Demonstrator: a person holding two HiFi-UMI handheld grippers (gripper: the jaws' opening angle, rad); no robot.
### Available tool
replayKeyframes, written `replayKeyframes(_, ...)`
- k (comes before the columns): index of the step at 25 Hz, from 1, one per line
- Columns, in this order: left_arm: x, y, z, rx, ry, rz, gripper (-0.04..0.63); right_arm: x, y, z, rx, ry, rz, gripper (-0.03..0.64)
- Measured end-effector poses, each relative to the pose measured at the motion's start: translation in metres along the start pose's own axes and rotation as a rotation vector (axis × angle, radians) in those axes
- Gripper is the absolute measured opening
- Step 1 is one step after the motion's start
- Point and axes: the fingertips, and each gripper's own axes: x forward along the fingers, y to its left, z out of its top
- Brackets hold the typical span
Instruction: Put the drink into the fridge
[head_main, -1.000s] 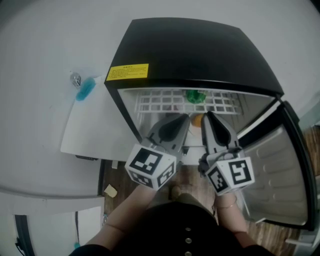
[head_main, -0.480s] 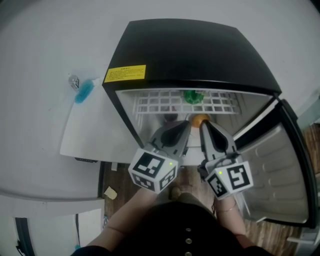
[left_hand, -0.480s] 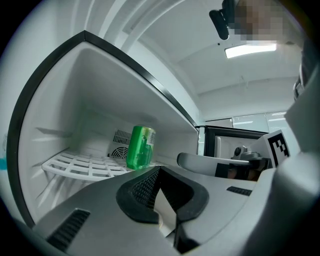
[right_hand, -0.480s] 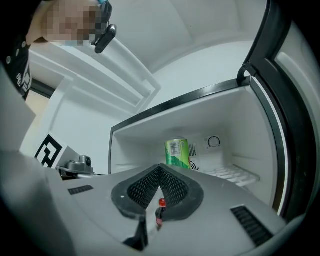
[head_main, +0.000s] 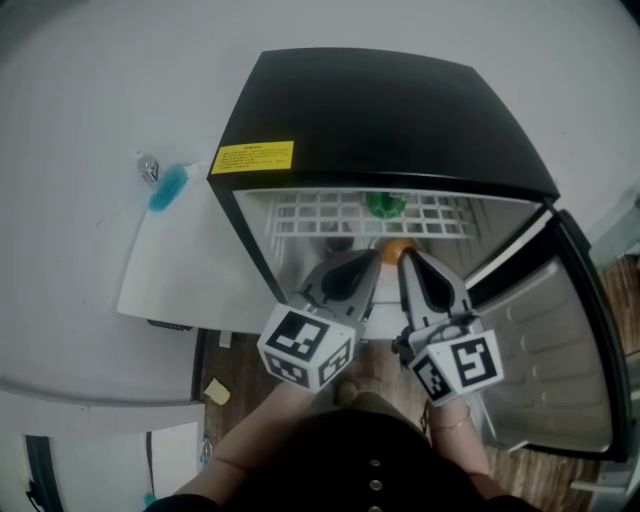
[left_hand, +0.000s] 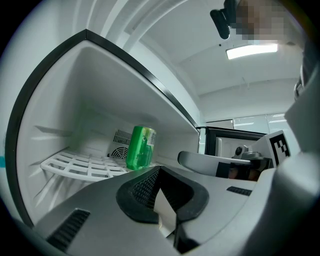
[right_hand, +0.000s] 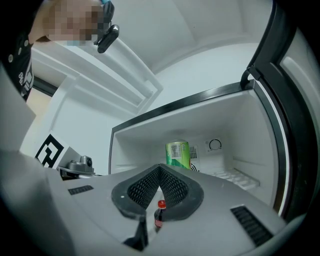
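Left gripper and right gripper both clenched, empty. Open fridge: green can upright on wire shelf.

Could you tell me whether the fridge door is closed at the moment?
No, the fridge door stands swung wide open beside the black fridge.

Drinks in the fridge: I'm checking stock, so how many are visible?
2: a green can upright on the wire shelf, and a small red-capped bottle lower down. The orange thing under the shelf may be that bottle or a third; others may be hidden.
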Motion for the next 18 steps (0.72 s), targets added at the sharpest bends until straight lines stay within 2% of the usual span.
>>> replayKeyframes(18, 0.0015, 0.0021, 0.0026, 0.006, -0.003, 0.006, 0.006, 0.0019, -0.0012, -0.0036, -0.005, 0.015, 0.002, 0.008)
